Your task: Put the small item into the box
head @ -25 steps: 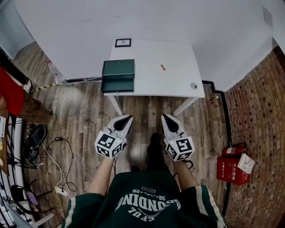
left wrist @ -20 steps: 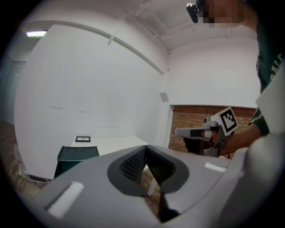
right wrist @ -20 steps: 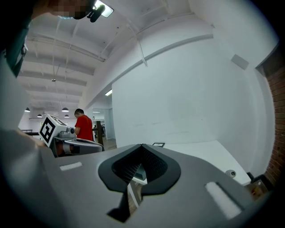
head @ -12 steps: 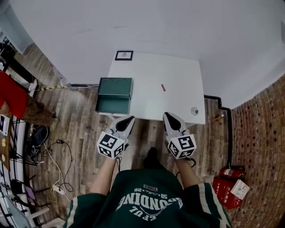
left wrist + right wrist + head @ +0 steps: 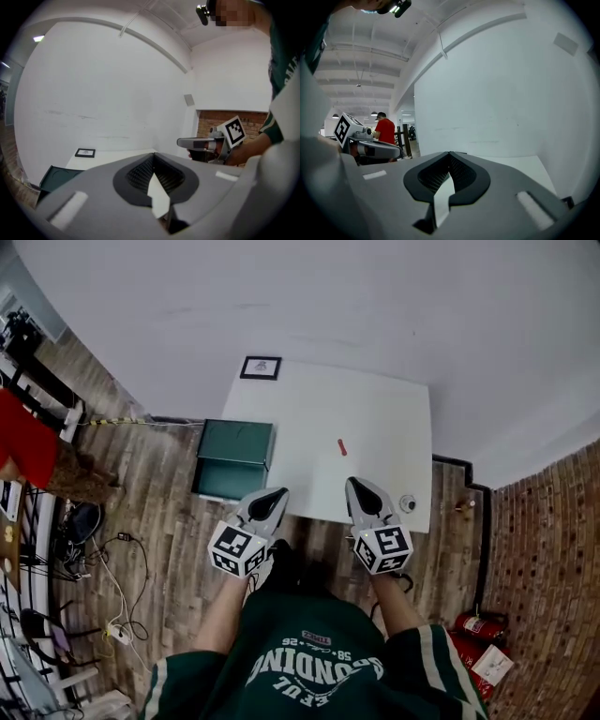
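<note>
Small item (image 5: 342, 447), a red sliver, lies untouched on the white table (image 5: 394, 418), ahead of the right gripper (image 5: 361, 487) tips and apart from them. That gripper and the left gripper (image 5: 271, 496) are both clenched on nothing. The green box (image 5: 234, 458) (apparently open) sits just ahead-left of the left tips. By my reading nothing is done: reaching, grasping and dropping all remain.
</note>
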{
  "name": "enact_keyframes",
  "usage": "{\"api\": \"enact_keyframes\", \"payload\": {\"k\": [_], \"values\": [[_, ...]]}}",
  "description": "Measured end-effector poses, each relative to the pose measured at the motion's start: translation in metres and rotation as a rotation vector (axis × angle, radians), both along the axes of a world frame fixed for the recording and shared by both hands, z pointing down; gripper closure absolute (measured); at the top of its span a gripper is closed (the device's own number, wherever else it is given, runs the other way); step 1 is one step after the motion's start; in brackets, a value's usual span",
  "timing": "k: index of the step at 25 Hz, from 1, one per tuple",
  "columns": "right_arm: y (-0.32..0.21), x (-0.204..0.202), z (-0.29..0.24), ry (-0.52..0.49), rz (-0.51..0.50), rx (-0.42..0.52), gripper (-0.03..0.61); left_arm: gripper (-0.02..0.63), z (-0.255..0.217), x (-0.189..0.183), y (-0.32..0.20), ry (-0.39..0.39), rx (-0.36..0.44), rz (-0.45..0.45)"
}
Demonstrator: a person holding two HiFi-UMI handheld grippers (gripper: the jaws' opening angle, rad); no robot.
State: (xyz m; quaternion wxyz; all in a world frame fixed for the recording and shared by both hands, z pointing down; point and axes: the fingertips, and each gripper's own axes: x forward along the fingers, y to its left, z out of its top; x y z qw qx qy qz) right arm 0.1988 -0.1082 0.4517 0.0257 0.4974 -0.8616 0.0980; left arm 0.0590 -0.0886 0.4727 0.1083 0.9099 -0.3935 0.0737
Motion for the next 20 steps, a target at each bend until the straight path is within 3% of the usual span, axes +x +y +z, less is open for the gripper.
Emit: {"api": "enact_keyframes", "payload": {"k": [12, 20], "values": [[-0.077, 0.01, 0.022, 0.026, 0.019, -0.042, 0.575, 0.563, 0.02, 0.018, -0.083, 0.019, -0.037, 0.04], [-0.103, 0.009, 0.075, 0.065, 0.012, -0.146, 0.575, 0.563, 0.058, 0.027, -0.108, 0.004, -0.121, 0.081]]}}
